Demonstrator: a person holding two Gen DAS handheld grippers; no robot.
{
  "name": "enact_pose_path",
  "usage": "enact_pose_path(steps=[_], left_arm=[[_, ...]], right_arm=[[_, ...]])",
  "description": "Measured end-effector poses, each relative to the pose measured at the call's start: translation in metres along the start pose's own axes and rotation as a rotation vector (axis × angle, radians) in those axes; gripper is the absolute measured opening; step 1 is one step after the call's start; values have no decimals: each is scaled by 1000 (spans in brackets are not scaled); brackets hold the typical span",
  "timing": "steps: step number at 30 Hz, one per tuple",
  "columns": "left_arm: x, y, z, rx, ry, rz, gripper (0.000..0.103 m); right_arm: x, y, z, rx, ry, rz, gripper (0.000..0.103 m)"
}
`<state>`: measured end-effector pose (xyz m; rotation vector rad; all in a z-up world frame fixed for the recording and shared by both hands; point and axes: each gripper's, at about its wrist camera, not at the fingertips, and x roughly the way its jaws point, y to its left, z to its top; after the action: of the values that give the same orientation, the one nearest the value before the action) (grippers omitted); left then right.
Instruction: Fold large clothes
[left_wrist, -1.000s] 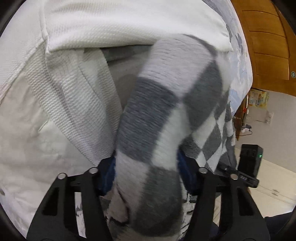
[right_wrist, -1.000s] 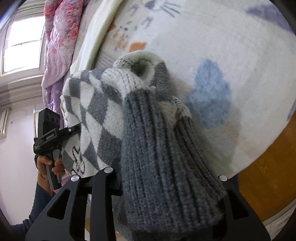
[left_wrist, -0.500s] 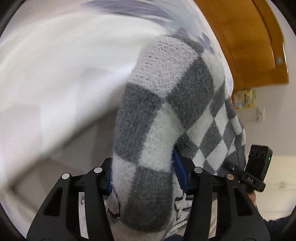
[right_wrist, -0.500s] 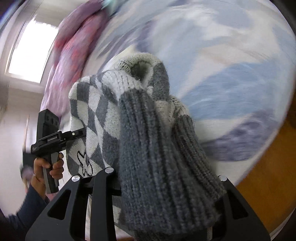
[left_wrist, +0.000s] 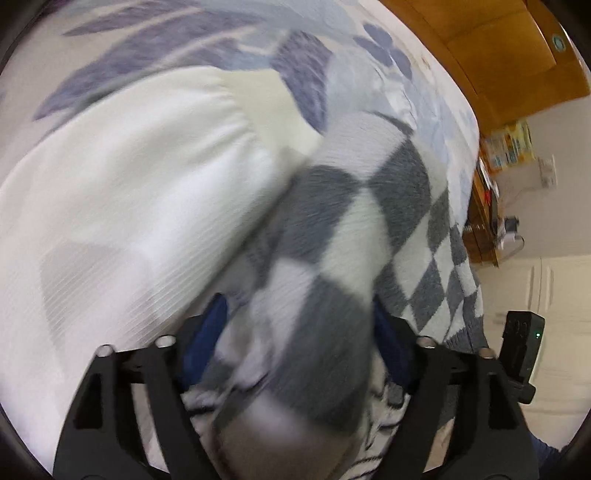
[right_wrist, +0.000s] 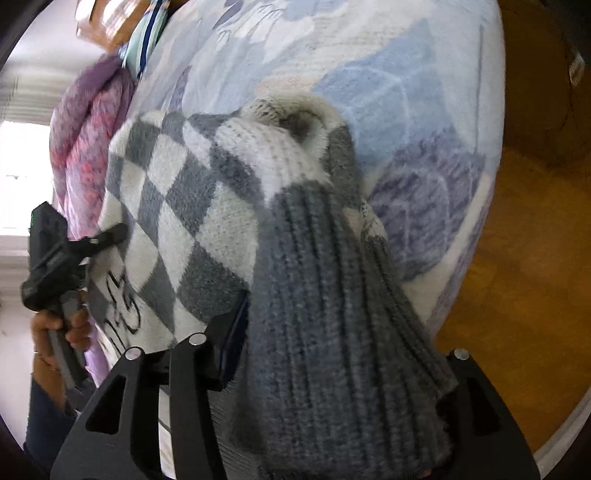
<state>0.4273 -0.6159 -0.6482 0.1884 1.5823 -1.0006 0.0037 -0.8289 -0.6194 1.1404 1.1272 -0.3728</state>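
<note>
A grey and white diamond-check knit sweater (left_wrist: 332, 236) lies bunched on the bed and runs between both grippers. In the left wrist view my left gripper (left_wrist: 299, 343) has its jaws opening; the blurred sweater still passes between the blue pads (left_wrist: 205, 343), with a gap at the left one. In the right wrist view my right gripper (right_wrist: 343, 343) holds the sweater's grey ribbed hem (right_wrist: 332, 314), which covers its right finger; its jaws are opening too. The checked body (right_wrist: 192, 206) stretches toward the other gripper (right_wrist: 55, 258), held by a hand (right_wrist: 59, 328).
A white ribbed garment (left_wrist: 129, 184) lies left of the sweater on the blue-patterned bedsheet (left_wrist: 332, 44). A pink and purple quilt (right_wrist: 85, 129) is piled at the bed's far side. Wooden furniture (left_wrist: 498, 55) and a wooden floor (right_wrist: 517, 277) border the bed.
Both grippers swept across the bed with the sweater. The left jaws stand wider apart than before, showing more of the blue pad. The right gripper's left pad has drawn a little away.
</note>
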Motion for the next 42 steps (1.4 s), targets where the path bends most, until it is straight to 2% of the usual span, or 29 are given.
enact_pose_path(steps=[2, 4, 6, 10, 15, 18, 20, 24, 27, 30, 33, 37, 42], left_arm=[[-17, 5, -10, -30, -49, 3, 85], [-36, 13, -24, -41, -85, 0, 85], [-52, 14, -36, -32, -111, 16, 86], [-92, 18, -62, -36, -210, 71, 88], [-140, 42, -120, -137, -315, 183, 88], [-161, 48, -163, -168, -350, 257, 89], [-173, 51, -195, -195, -369, 318, 90], [-202, 50, -254, -288, -398, 332, 90], [-235, 44, -298, -348, -433, 300, 92], [-271, 34, -335, -399, -458, 309, 94], [-314, 16, -374, -382, -504, 346, 95], [-376, -10, -422, -376, -610, 404, 98], [-439, -38, -469, -394, -711, 434, 98]], right_arm=[[1, 4, 3, -43, 22, -37, 53], [-1, 15, 5, -132, 57, -108, 57], [-5, 25, 2, -209, 84, -148, 58], [-13, 43, -9, -332, 115, -299, 64], [-24, 84, -37, -473, 117, -510, 65], [-33, 123, -58, -558, 89, -537, 65], [-37, 158, -76, -596, 65, -496, 65], [-43, 228, -117, -668, 25, -390, 65], [-54, 272, -153, -731, -13, -340, 68], [-73, 313, -196, -795, -59, -307, 72], [-101, 350, -244, -859, -108, -267, 73], [-143, 387, -298, -930, -184, -231, 82], [-196, 421, -340, -964, -247, -175, 85]])
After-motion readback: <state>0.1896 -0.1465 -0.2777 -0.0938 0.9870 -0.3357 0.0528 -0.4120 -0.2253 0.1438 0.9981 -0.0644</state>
